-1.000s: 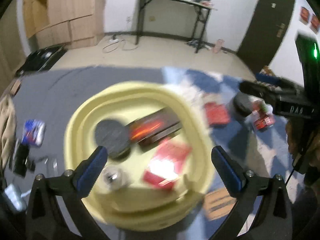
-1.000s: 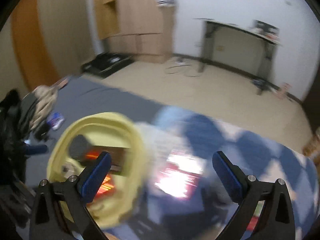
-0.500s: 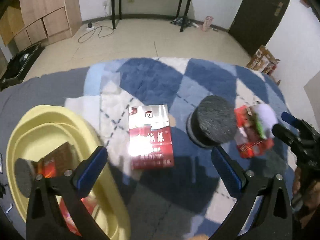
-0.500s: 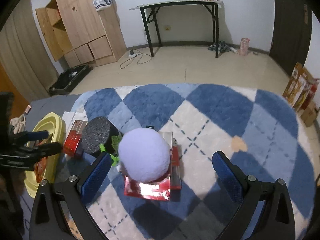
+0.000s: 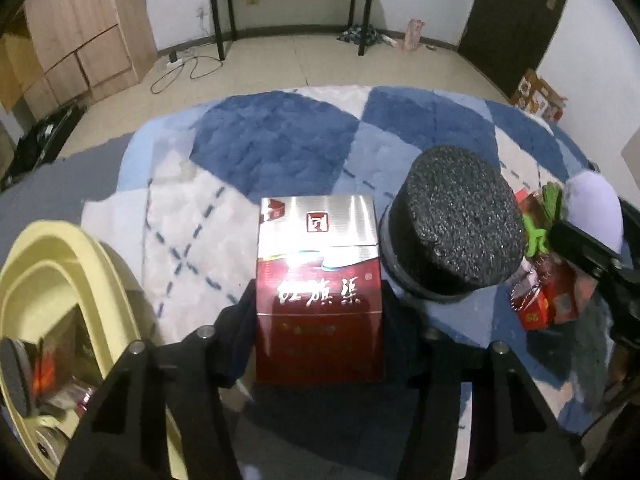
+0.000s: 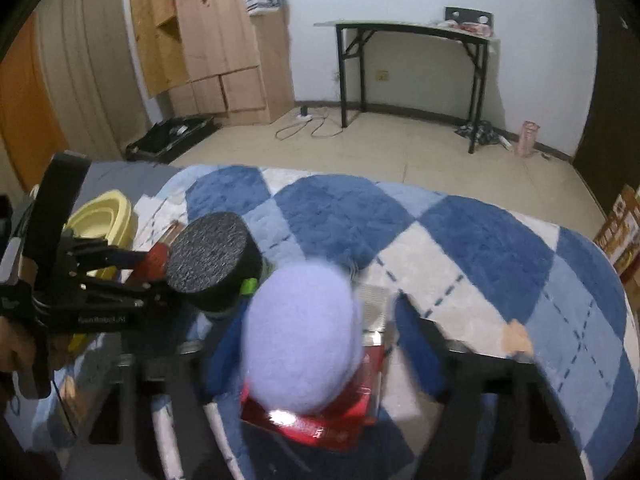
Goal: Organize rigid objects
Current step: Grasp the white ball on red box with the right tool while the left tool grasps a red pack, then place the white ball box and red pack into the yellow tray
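My left gripper (image 5: 318, 312) is shut on a red and silver cigarette box (image 5: 318, 280) lying on the blue and white rug (image 5: 276, 148). A black foam-topped round can (image 5: 456, 236) stands just right of the box. My right gripper (image 6: 312, 344) has its blue fingers (image 6: 416, 344) closed in around a red box (image 6: 320, 416) with a lilac plush ball (image 6: 300, 336) on top. The yellow basin (image 5: 60, 288) sits at the left and holds a red box and a round lid. The left gripper also shows in the right wrist view (image 6: 120, 276).
A green item (image 5: 536, 236) and red packets (image 5: 548, 300) lie right of the black can. Grey cloth (image 5: 48, 188) covers the area left of the rug. Beyond are the floor, a wooden cabinet (image 6: 216, 40), a black desk (image 6: 412, 32) and a dark door.
My left gripper moved from the basin to the cigarette box and closed on it. My right gripper came down onto the red box with the plush ball and closed in around it.
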The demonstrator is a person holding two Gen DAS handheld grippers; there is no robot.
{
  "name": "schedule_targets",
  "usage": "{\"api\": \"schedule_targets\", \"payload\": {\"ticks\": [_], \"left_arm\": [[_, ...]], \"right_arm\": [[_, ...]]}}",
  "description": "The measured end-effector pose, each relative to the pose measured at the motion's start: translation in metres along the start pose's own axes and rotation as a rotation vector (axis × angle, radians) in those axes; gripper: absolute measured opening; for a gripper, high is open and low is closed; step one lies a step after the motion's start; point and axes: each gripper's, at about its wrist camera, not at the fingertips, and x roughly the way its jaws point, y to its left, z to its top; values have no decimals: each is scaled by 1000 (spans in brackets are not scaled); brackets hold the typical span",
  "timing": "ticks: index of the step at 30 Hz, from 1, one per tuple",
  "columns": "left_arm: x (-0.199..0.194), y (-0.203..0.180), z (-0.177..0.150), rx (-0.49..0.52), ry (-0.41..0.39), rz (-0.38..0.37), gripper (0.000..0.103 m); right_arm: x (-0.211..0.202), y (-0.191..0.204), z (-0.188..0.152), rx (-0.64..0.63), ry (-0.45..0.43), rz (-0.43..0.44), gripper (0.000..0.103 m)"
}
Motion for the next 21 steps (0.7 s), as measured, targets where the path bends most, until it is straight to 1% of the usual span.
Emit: {"api": "schedule_targets", "payload": {"ticks": [1,2,6,9,13,15,18,21], "left_arm": [[-3,-1,-2,4,2,-12,57],[-5,-3,-3,9,5,-19,57],[-31,-6,-5,12,-23,-25,57],[-65,-1,-5,-7,-71,-34,57],[-110,14,-3,-17,-127,-25,57],[-138,30,-3,-30,-164,-11,57],[-177,63,-11,-50,-203,17,57],[-206,101,-31,-59,-211,77,57]], "right_arm": [[-1,-1,0,4,-10,1,57],[-4,-3,-1,21,-26,14,47],[-26,-22,1,102,-67,41,47],[-45,-30,2,112,-101,52,47],[-67,-32,0,131,-131,74,47],[-81,-27,3,125,-147,74,47],[-105,-10,14,103,-178,101,47],[-125,29,29,22,-208,148,47]]}}
